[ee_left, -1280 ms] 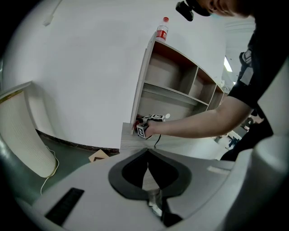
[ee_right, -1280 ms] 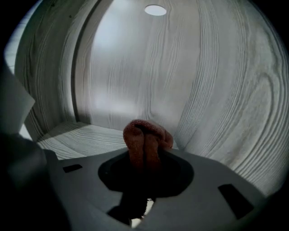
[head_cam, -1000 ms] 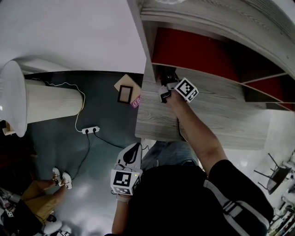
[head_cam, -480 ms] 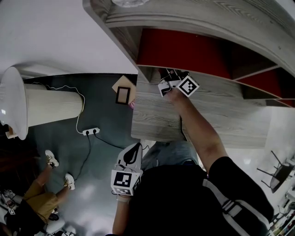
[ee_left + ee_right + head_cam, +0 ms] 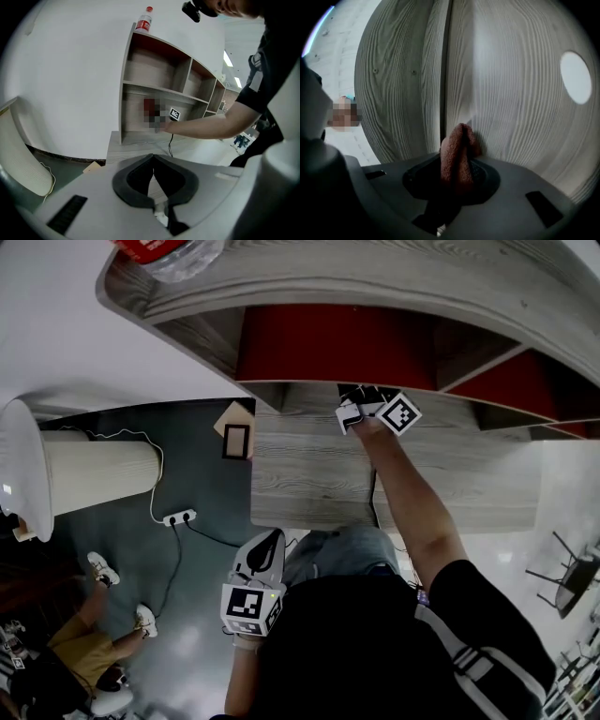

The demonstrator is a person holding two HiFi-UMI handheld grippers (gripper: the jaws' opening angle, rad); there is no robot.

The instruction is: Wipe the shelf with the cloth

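Observation:
The grey wooden shelf [image 5: 309, 465] has red back panels. My right gripper [image 5: 356, 399] reaches into its lower left compartment, shut on a reddish-brown cloth [image 5: 458, 150]. In the right gripper view the cloth's tip presses against the grey wood [image 5: 515, 103], just right of a dark corner seam. My left gripper [image 5: 261, 563] hangs low beside my body, away from the shelf. In the left gripper view, the left gripper [image 5: 153, 165] has its jaws shut with nothing between them, and the shelf [image 5: 140, 140] stands ahead.
A plastic bottle [image 5: 169, 251] stands on the shelf top. A black cable [image 5: 375, 498] runs over the shelf's ledge. On the floor are a white cylinder [image 5: 56, 465], a power strip [image 5: 175, 517], a small frame [image 5: 234, 439] and a seated person [image 5: 66, 662].
My right gripper with the cloth has slid to the right along the shelf, away from the compartment's left wall. The head view has tilted up. The left gripper has stayed put.

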